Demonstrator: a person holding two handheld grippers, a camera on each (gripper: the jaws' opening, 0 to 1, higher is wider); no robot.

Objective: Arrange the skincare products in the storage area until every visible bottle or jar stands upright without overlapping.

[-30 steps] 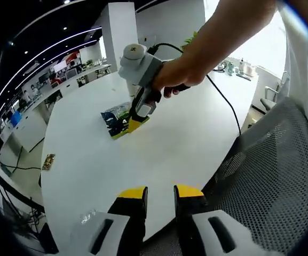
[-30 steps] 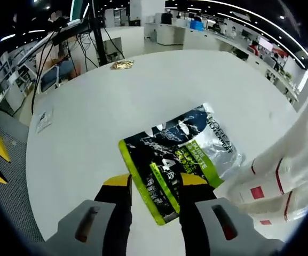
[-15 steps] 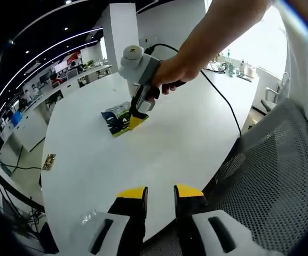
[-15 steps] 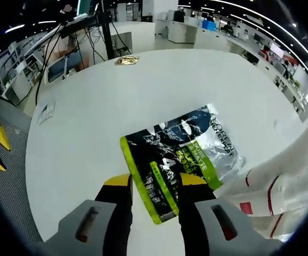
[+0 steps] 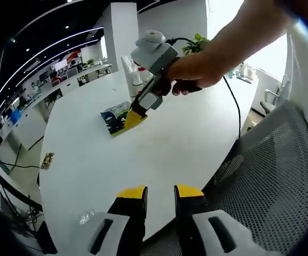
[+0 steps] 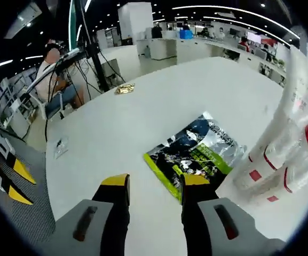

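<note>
The white round table (image 5: 186, 138) carries all items, and wide bare surface lies on the side of the sachet away from the bottles, out to the table's curved edge. A mesh chair (image 5: 282, 176) stands against that edge beside the left gripper (image 5: 160, 193). The white bottles with red labels (image 6: 282, 154) stand upright just beside the sachet. The flat dark-and-green sachet (image 6: 194, 154) lies on the table. The right gripper (image 6: 155, 182) hovers above the sachet's near edge, jaws a narrow gap apart and empty, one yellow tip overlapping the sachet's corner. The left gripper is narrowly open, empty, well apart from the sachet.
</note>
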